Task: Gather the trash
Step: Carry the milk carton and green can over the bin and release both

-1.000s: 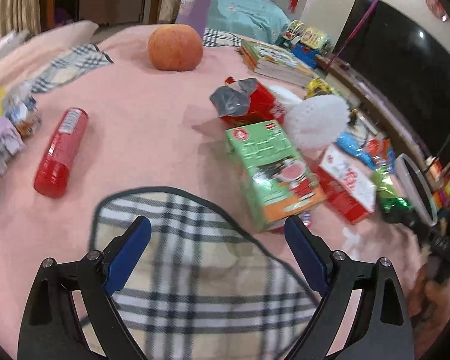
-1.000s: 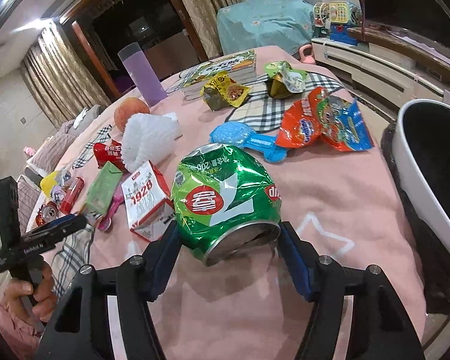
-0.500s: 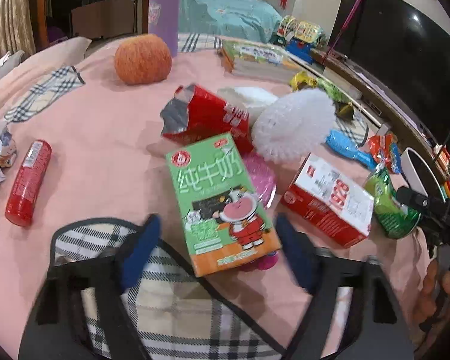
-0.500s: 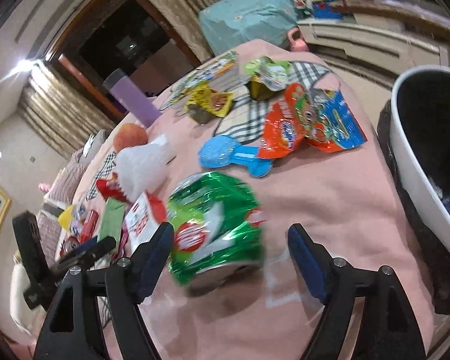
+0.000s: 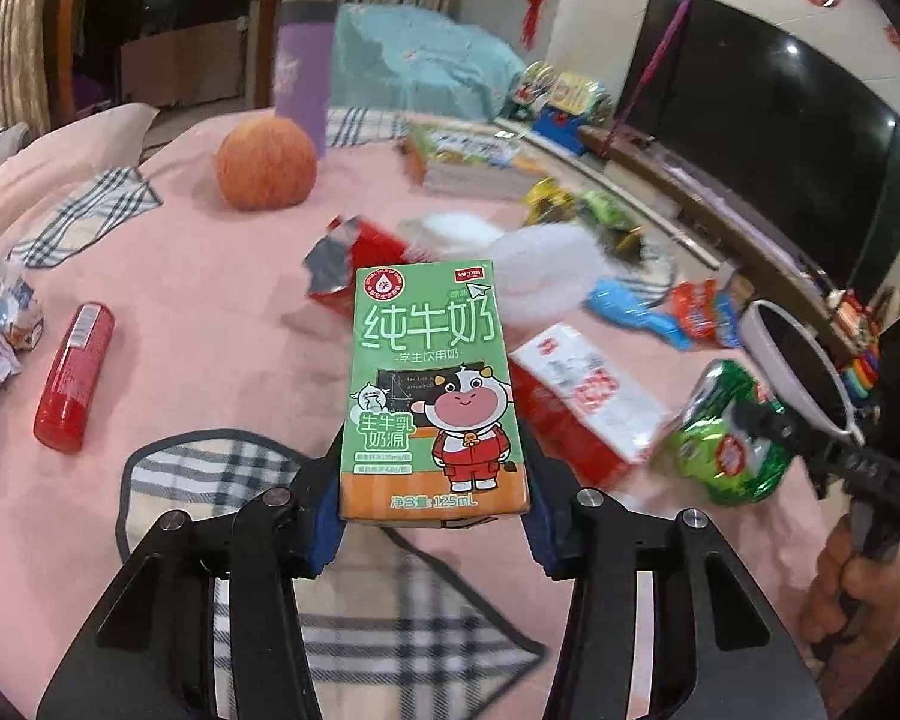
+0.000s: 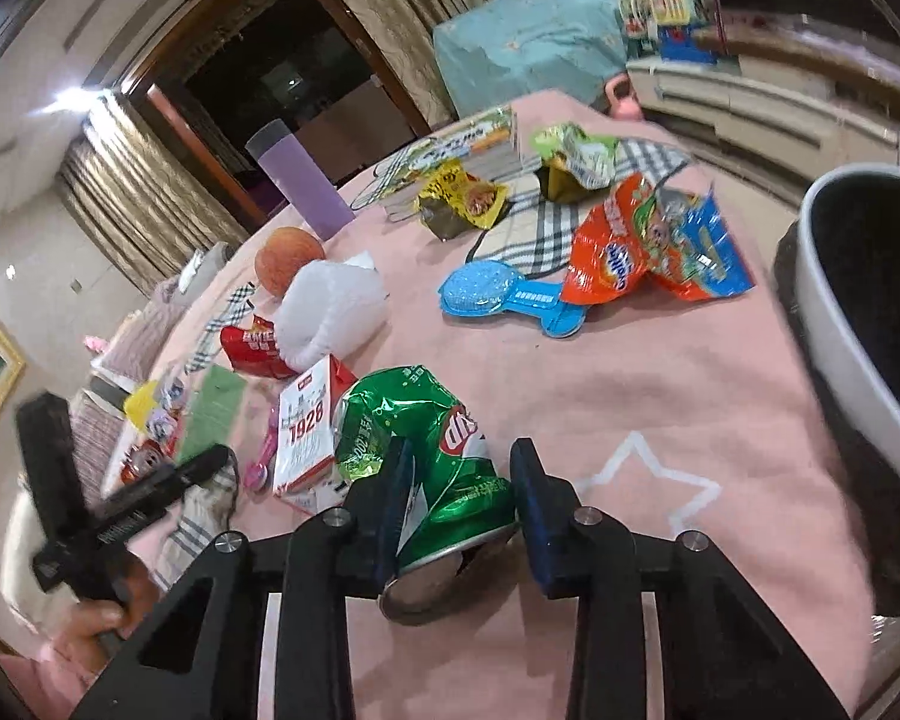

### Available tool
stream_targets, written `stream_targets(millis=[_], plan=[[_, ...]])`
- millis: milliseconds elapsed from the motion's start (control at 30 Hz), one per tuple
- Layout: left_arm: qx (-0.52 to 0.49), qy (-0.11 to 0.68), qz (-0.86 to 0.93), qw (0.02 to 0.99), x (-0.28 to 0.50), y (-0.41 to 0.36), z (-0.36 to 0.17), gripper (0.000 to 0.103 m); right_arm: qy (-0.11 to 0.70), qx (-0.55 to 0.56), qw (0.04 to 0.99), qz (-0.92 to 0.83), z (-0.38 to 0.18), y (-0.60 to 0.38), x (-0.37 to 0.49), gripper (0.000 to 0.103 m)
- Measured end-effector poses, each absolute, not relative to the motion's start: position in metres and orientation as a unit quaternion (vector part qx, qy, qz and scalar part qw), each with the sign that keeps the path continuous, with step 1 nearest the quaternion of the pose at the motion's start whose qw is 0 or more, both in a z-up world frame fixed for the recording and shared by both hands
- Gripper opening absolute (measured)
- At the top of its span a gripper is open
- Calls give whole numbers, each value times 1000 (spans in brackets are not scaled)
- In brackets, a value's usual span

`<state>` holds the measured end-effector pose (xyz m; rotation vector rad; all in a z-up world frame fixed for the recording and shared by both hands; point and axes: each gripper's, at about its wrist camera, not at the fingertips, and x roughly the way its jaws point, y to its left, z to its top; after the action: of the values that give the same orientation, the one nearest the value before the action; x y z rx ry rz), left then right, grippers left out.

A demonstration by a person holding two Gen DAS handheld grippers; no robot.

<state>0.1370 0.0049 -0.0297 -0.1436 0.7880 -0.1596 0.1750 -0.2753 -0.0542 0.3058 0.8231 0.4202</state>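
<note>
Two grippers: both loaded, so one trip can serve both.
Bin (image 6: 858, 312): white rim at table's right edge, near the can.
Left gripper (image 5: 432, 516): clamped on milk carton (image 5: 431, 384), lifted upright.
Right gripper (image 6: 456, 498): squeezing crushed green can (image 6: 426, 450), low over pink tablecloth (image 6: 660, 420).

Left wrist view: my left gripper (image 5: 431, 516) holds the milk carton (image 5: 431, 389) at centre, above the table (image 5: 210, 312). Round fruit (image 5: 267, 163) at 11 o'clock, far side; tall cup (image 5: 302, 78) just behind it. Cylindrical tube (image 5: 75, 375) at 9 o'clock. Boxed carton (image 5: 588, 402) at 3 o'clock, beside it.

Right wrist view: my right gripper (image 6: 459, 504) grips the crushed can (image 6: 432, 468). Bin (image 6: 834, 324) at 3 o'clock, off the table edge. Scoop (image 6: 510, 297) at 12 o'clock, snack bag (image 6: 648, 246) overlapping its handle.
</note>
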Motion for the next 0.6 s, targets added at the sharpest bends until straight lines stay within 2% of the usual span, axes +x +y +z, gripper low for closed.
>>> stream_targets(millis=[167, 600], plan=[[-72, 377, -119, 916, 127, -18, -18, 47, 366, 109, 908, 171, -41, -281, 149, 34], [-28, 392, -230, 890, 129, -126, -14, 47, 334, 129, 927, 113, -19, -348, 123, 34]])
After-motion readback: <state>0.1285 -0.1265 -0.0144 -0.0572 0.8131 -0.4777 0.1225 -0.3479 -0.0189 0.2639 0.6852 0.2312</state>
